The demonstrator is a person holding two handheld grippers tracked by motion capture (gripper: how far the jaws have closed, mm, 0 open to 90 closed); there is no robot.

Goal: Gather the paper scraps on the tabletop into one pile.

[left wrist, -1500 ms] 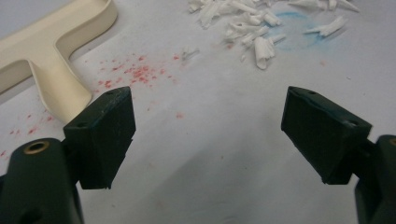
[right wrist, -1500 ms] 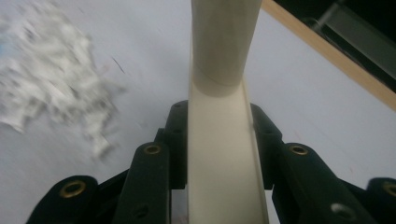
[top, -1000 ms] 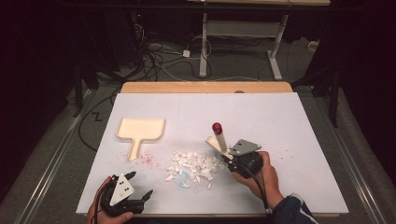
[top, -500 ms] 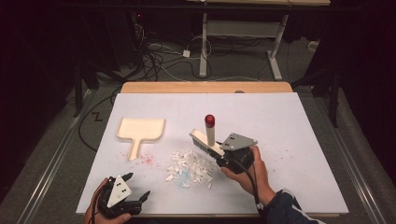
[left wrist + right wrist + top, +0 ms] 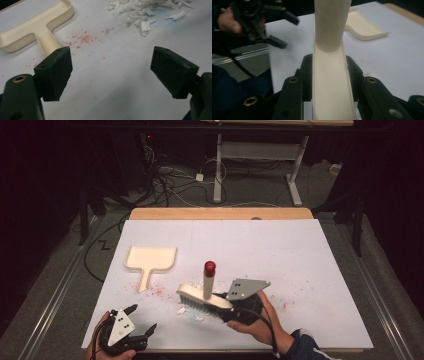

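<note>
right gripper (image 5: 227, 306) clamped on the cream brush (image 5: 204, 297), jaws pressing both sides of its body near the front edge of the white table (image 5: 310, 270), handle with a red tip standing up just above, bristles over the white paper scraps (image 5: 192, 312). left gripper (image 5: 141, 320) at the front left corner, jaws wide apart with nothing between, well apart from the brush. beyond it, the cream dustpan (image 5: 150, 260) flat on the table, red specks (image 5: 159, 291) beside its handle.

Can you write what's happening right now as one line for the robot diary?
right gripper: shut on brush | brush: over white scraps | left gripper: open, holding nothing | dustpan: flat on table
</note>
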